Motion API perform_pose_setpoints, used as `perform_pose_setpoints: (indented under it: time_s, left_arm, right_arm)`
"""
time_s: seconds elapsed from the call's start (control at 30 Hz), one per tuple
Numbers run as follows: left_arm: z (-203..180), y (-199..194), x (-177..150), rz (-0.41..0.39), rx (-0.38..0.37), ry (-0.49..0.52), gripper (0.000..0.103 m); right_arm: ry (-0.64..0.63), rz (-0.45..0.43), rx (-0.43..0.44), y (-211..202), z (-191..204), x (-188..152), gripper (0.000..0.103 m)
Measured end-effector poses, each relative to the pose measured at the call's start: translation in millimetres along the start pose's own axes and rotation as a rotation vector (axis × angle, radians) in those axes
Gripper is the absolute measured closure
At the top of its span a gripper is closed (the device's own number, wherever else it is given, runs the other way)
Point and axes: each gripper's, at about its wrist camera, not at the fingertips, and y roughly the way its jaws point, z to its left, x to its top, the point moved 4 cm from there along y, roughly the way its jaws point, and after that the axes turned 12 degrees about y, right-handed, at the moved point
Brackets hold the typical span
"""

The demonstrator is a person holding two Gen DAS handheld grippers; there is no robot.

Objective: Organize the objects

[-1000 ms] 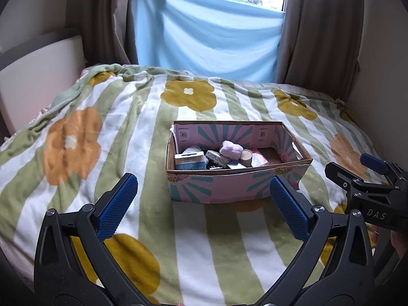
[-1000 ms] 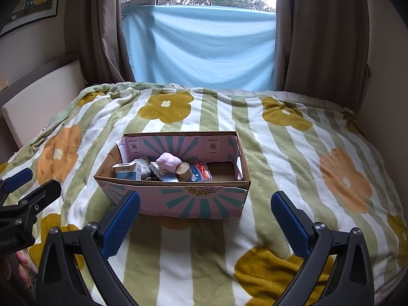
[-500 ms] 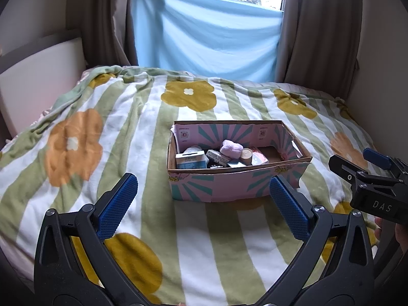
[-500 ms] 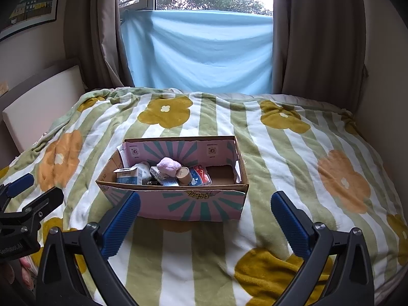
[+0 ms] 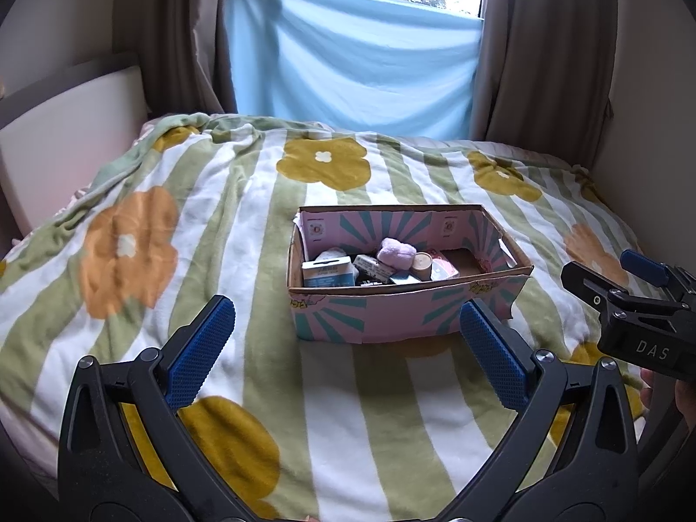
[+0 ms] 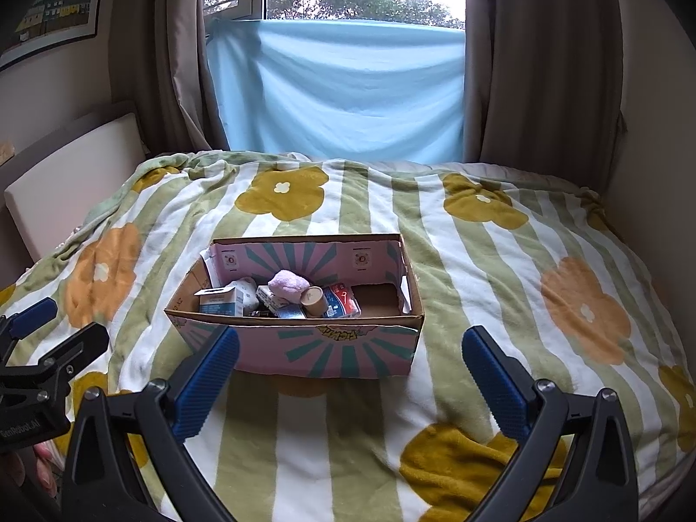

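An open pink and teal cardboard box [image 5: 391, 315] [image 6: 330, 348] stands on the bed. Inside lie a blue and white carton [image 5: 326, 273] [image 6: 219, 302], a lilac plush [image 5: 395, 253] [image 6: 287, 285], a small brown tube [image 5: 422, 263] [image 6: 315, 300], a red and blue packet [image 6: 343, 302] and other small items. Its right end is bare cardboard. My left gripper [image 5: 348, 350] is open and empty, held in front of the box. My right gripper [image 6: 348, 369] is open and empty, also short of the box. Each gripper shows at the edge of the other's view.
The bed carries a striped green and white blanket [image 6: 500, 269] with yellow and orange flowers. A white headboard panel [image 6: 74, 174] is at the left. A blue cloth [image 6: 348, 91] hangs over the window between brown curtains. A wall is at the right.
Both grippers have drawn back and risen slightly, so the box sits a little lower and farther in both views. Both stay open. The box contents have not moved.
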Motion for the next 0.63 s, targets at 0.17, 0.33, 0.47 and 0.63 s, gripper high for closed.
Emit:
perform_pose_setpoints:
  time_s: [0.17,0.33,0.47,0.63]
  left_arm:
    - [0.4,-0.2,-0.8,-0.003,0.007,0.007,0.000]
    - [4.5,-5.9,0.4,-0.024,0.012,0.013,0.000]
    - [3.8,-12.0,5.0,-0.046,0.140,0.047,0.000]
    - [2.9,-16.8,6.9,-0.083,0.134,0.054,0.000]
  right_arm:
    - [0.002,0.000,0.000,0.3,0.2,-0.5,0.001]
    - [0.000,-0.001,0.000,0.4,0.0,-0.6,0.001]
    - [0.001,-0.002,0.000,0.5,0.7,-0.1,0.001]
    - [-0.001,-0.001,0.000,0.4,0.6,-0.3,0.001]
